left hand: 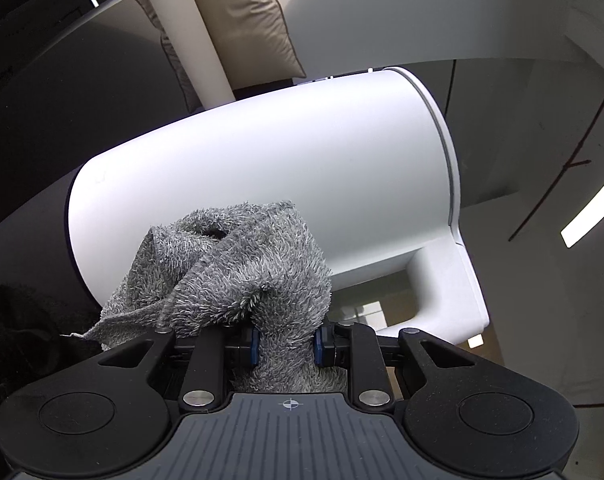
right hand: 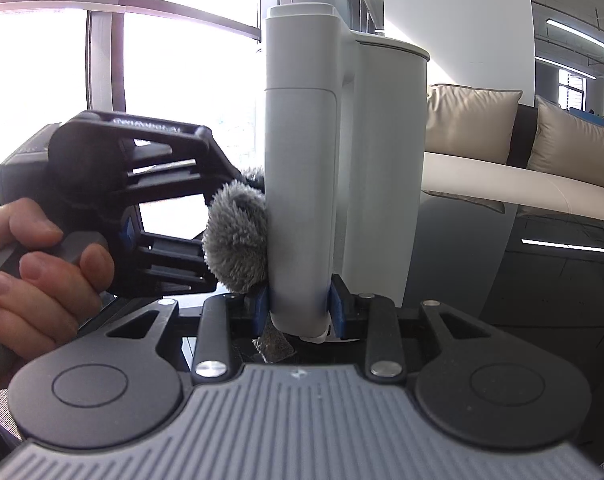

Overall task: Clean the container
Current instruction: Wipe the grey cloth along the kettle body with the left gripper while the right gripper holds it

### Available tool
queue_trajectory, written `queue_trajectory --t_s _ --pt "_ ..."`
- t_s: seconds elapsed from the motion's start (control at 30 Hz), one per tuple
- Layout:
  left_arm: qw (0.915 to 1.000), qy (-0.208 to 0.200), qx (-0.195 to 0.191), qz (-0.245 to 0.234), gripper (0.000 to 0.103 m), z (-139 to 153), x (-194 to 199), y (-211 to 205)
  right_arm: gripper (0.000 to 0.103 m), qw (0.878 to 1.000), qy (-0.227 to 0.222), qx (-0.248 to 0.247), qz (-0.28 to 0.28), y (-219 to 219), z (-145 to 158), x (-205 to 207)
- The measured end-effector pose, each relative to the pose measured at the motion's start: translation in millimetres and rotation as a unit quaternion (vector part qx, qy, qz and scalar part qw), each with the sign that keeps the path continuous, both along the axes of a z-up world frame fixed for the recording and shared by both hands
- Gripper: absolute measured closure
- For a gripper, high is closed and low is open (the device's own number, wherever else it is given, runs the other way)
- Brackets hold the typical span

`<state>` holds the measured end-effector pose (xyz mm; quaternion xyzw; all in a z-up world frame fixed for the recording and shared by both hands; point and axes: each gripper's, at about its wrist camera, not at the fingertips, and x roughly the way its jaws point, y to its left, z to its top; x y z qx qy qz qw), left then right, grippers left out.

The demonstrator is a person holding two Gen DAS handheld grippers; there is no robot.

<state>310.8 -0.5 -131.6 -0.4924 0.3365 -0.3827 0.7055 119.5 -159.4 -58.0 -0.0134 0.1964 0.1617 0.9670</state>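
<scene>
- Cloth (left hand: 238, 264), grey and fluffy, is clamped between the blue pads of the left tool (left hand: 286, 346), and its bunched front is pressed against the white wall of the container (left hand: 262, 176).
- Seen from the left wrist, the container lies straight ahead of the left tool, its long axis running crosswise with the lidded top toward the right.
- In the right wrist view, a hand (right hand: 34, 280) is seen at the left edge gripping the left tool, which reaches in from that side so that the cloth meets the container just beside the handle (right hand: 302, 184).
- The handle is gripped near its lower end by the right tool (right hand: 300, 306), its pads closed on either side; here the long axis of the container stands upright.
- Whether the base is resting on the dark surface (right hand: 541, 272) or held just above it cannot be told, the base being hidden behind the handle.
- Any further wiping is judged to run along the wall, since the cloth already touches it from the left and only the left tool is free to travel.
</scene>
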Motion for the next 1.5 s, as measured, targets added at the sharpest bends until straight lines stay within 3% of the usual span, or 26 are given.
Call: queue_trajectory --t_s 0.17,0.37,0.5,0.63,0.7,0.8,0.93,1.23,1.37,1.5 --pt "0.9999 0.013 0.009 0.002 0.082 11.3 -7.4 16.4 0.071 1.000 -0.001 0.001 -0.001 -0.8 3.1 4.7" --pt "0.9986 -0.029 -0.044 0.004 0.082 30.0 3.8 27.0 0.071 1.000 0.000 0.000 0.000 -0.6 3.5 3.2" --pt "0.9983 -0.026 -0.052 0.003 0.082 29.1 10.7 31.6 0.071 1.000 0.000 0.000 0.000 -0.4 4.0 4.0" --pt "0.9995 0.010 -0.029 0.000 0.082 6.7 25.3 38.8 0.071 1.000 0.000 0.000 -0.001 -0.6 4.5 4.8" --pt "0.9994 0.031 -0.018 0.001 0.082 11.9 -13.7 47.0 0.071 1.000 0.000 0.000 -0.001 -1.0 5.6 6.6" --pt "0.9986 0.047 -0.024 0.000 0.081 1.4 -10.9 51.1 0.071 1.000 0.000 -0.002 -0.001 -2.9 7.0 9.2" --pt "0.9993 0.037 -0.010 0.003 0.081 7.6 -5.1 54.2 0.071 1.000 0.000 -0.002 -0.001 -4.6 7.6 11.8" --pt "0.9980 -0.024 -0.058 0.005 0.081 33.2 1.1 67.3 0.071 1.000 0.000 -0.001 -0.002 -7.1 7.7 17.8" --pt "0.9980 -0.027 -0.056 0.008 0.081 33.4 8.9 65.9 0.071 1.000 0.000 0.000 -0.005 -6.6 7.0 18.6" --pt "0.9981 -0.030 -0.052 0.009 0.081 43.3 -46.4 83.8 0.070 1.000 -0.001 0.003 -0.013 -5.5 5.8 18.3"
